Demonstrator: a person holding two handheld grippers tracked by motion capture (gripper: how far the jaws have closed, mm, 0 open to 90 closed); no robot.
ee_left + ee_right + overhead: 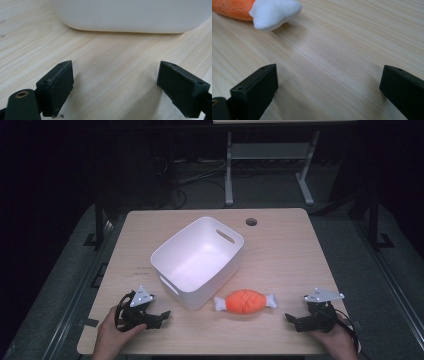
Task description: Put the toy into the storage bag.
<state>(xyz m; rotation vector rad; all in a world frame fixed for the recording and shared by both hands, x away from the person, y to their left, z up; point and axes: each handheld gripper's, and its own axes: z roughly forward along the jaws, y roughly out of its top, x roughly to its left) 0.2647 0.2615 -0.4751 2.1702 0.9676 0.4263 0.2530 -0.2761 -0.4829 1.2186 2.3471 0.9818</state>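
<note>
my right claw: jaws spread wide, nothing between them, parked low over the desk near its front edge

my left claw: also wide open and empty, looking straight at the white bin just ahead of it

plush meat toy: lying flat on the desk between my two claws, just off the bin's near corner

which way it lies: off to the left of my right claw, white bone end pointing at it

long axis: runs pretty much claw to claw, so it's end-on to both

who's nearer: honestly close to a tie, I'd guess right has the cleaner line since the bin crowds the left
</note>
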